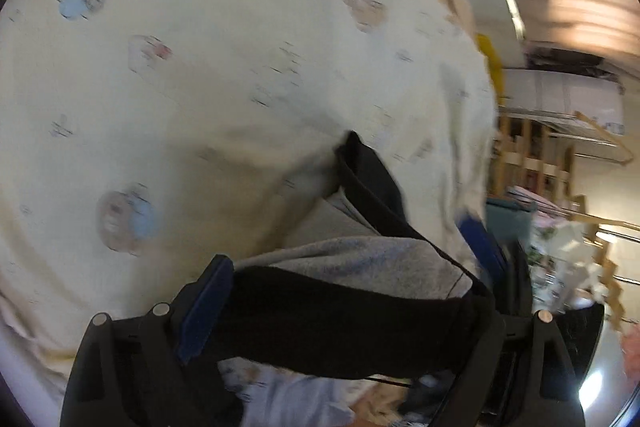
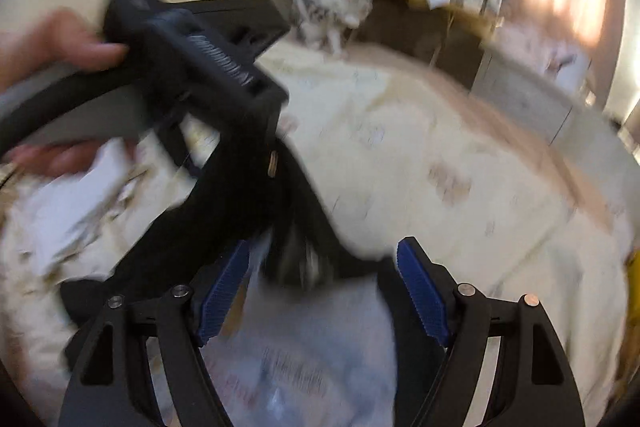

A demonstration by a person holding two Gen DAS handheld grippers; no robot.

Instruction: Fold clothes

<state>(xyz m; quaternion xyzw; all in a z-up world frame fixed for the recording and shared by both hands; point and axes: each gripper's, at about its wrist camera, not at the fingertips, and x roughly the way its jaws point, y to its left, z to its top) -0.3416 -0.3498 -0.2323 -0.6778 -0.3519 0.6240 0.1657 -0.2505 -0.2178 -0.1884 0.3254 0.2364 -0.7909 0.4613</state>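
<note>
The left hand-held gripper [image 1: 340, 311] pinches a black-and-grey fabric garment [image 1: 352, 267] above the cream patterned bedspread [image 1: 200, 67]. The right hand-held gripper [image 2: 320, 291] is spread beside the garment's hanging end. Judging by this, closing on a matching edge would keep the fold even. No writing is legible.

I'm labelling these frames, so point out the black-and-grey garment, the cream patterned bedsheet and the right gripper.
black-and-grey garment [image 1: 352, 327]: left wrist view, black band.
cream patterned bedsheet [image 1: 200, 87]: left wrist view, flat middle.
right gripper [image 2: 324, 295]: right wrist view, between fingertips.
</note>
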